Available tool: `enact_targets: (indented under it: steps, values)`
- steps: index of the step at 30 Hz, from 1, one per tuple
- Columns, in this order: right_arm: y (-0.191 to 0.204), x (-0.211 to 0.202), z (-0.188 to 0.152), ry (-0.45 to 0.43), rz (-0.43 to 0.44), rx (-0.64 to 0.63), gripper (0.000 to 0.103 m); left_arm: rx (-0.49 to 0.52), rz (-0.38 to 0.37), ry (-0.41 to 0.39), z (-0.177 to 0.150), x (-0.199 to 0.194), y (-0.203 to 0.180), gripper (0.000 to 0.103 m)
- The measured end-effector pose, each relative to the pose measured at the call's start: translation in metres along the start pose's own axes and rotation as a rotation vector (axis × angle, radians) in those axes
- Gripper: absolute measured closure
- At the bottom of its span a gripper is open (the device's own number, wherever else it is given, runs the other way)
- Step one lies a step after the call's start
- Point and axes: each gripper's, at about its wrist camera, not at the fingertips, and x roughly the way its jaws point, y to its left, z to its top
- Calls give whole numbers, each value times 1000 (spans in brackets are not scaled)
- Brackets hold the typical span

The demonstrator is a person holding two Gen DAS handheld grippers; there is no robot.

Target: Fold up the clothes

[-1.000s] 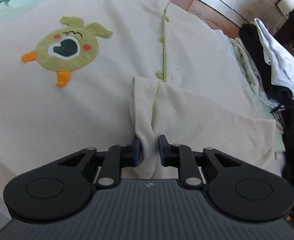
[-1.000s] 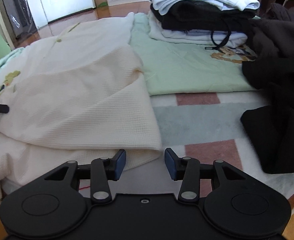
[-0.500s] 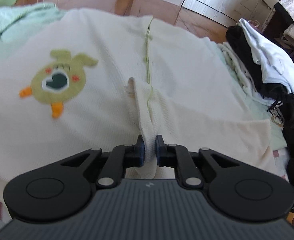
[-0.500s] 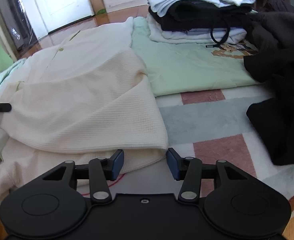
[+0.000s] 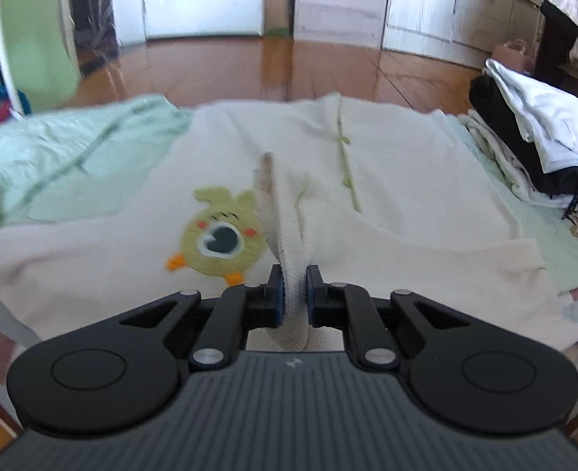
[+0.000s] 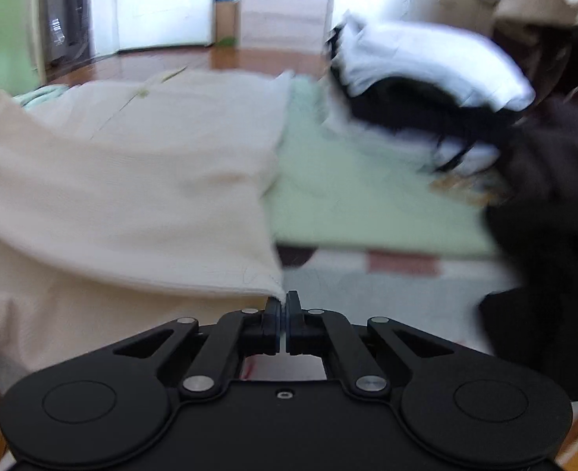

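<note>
— What have you got hold of?
— My left gripper (image 5: 292, 288) pinches the cream garment's (image 5: 406, 196) raised fold; my right gripper (image 6: 283, 316), nearly shut, nips its corner, so both ends lift together.

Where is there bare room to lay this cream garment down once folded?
One free patch: the checked blanket, between the cream garment, the mint garment and the black clothes. Further right it is crowded by the folded stack. The left gripper and right gripper pinch the cream fabric.
</note>
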Motion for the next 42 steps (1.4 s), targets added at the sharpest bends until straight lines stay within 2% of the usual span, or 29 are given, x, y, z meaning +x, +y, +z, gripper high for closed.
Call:
enact_targets:
  steps: [6,10,13,17,18,20,23,24,25,26,27,29,30,31,32,33,34,35,36,37,39,41,42]
  values:
    - [-1,-6,-11,65,0,2,103,-51,19,84,-15,9,18,92]
    - [3,-9,-17,110,-34,-5,103,-119,-12,141,-23,21,29,92]
    - [2,-14,-21,134,-27,-30,103,-167,-28,186,-27,31,36,91]
    - [-1,-14,-26,182,-33,-39,103,-177,-46,287,-36,47,39,88]
    - [-4,-16,-25,189,-34,-38,103,-162,-37,293,-38,47,40,83]
    - [-8,-20,-23,201,-35,-35,101,-159,-17,282,-40,44,45,79]
    - [-30,-24,-27,197,-28,23,99,-211,28,250,-38,38,57,80]
    - [-45,-23,-31,209,-44,99,95,-235,38,232,-37,37,62,82]
    - [-56,-22,-33,208,-33,169,91,-253,20,213,-35,35,65,82]
    - [-70,-23,-34,199,-2,260,91,-267,4,197,-35,34,68,82]
    - [-81,-21,-33,191,46,348,91,-263,-7,192,-34,34,68,80]
    - [-82,-8,-13,171,104,358,90,-246,-16,190,-31,37,65,76]
    - [-82,-2,-4,161,132,362,88,-235,-15,191,-30,40,62,68]
    - [-82,5,6,151,161,367,80,-223,-15,192,-28,43,60,62]
    - [-82,12,16,141,190,372,71,-212,-15,193,-26,46,57,47]
    - [-82,19,25,132,219,376,55,-200,-15,194,-24,49,55,41]
    - [-80,32,36,137,274,377,47,-189,-15,195,-23,52,52,41]
    - [-78,46,47,143,328,379,45,-177,-15,197,-21,55,50,63]
    - [-76,59,58,149,383,380,44,-166,-15,198,-19,58,47,95]
    - [-74,74,65,164,425,384,43,-154,-15,199,-18,61,44,95]
    - [-68,99,74,193,428,388,42,-104,-30,153,-11,53,34,96]
    - [-58,112,80,172,368,346,42,-38,-53,78,-3,36,21,96]
    - [-51,111,84,124,353,291,50,-4,-65,41,1,28,15,96]
